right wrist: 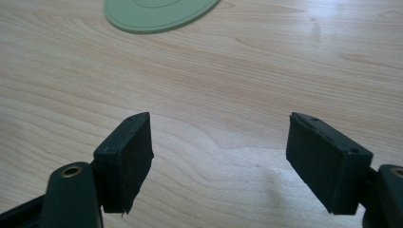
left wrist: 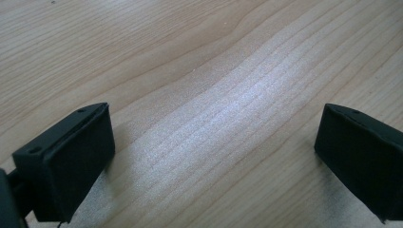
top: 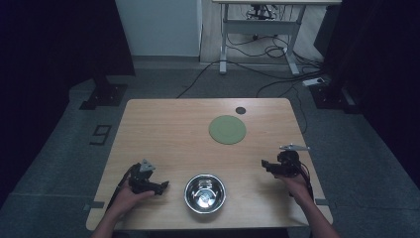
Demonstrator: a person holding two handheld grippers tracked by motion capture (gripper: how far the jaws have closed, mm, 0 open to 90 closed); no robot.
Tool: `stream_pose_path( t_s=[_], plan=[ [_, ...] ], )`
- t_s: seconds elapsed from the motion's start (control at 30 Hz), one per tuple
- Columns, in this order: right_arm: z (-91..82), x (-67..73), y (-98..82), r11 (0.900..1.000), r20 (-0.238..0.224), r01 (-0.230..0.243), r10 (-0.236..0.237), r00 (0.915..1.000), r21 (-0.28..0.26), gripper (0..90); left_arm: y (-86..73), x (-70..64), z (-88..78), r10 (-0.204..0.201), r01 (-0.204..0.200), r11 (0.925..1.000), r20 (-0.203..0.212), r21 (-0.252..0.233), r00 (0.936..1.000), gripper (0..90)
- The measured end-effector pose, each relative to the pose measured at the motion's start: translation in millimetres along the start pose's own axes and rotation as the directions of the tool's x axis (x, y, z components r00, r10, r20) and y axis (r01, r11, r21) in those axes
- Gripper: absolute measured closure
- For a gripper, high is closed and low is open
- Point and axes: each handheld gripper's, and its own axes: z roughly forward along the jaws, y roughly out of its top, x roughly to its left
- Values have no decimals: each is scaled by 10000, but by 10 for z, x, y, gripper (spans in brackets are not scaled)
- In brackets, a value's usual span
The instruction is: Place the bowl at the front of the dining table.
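The bowl (top: pixel 205 193) sits on the bench (top: pixel 163 129) close to the near edge, between the two hands. The left tool (top: pixel 162 186) rests low just to its left, jaws released wide with bare wood between them in the left gripper view. The right tool (top: pixel 265 165) hangs to the right of the bowl, farther off, also released; the right gripper view has nothing between its pads (right wrist: pixel 124 161), and the green mat (right wrist: pixel 157 14) lies ahead of it.

The bowl is steel, round and smooth, so I judge a pinch on its rim could slip or tip it. A push from the left tool, whose tips point at the bowl's side, would likely skate it right or off the near edge, which is close. If both tools come in at once they may knock each other over the bowl.

Open room is generous: the middle and the left far part of the bench are bare. The mat (top: pixel 227 129) lies right of centre toward the far edge, with a small dark disc (top: pixel 240 110) just beyond it. The right tool sits near the right edge.
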Motion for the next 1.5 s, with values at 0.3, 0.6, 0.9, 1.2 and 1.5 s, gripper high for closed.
stream_pose_path(
  t_s=[0.3,0.6,0.9,1.2,1.5],
  plan=[
    [-13,87,7,9998,-262,205,-206,9994,-42,248,0,0,0,-4,4,10000,-1,0,10000,0],
    [-19,145,6,9993,-436,360,-362,9984,-57,256,0,0,0,-5,5,10000,-2,-3,10000,0],
    [-21,195,7,9987,-609,503,-505,9969,-49,263,0,0,0,-3,3,10000,-1,-2,10000,0],
    [-15,254,10,9981,-781,621,-623,9950,-54,269,0,0,0,-3,3,10000,0,2,10000,0],
    [-12,325,10,9972,-957,740,-741,9927,-41,273,0,0,0,-3,3,10000,1,-2,10000,0]
  ],
)
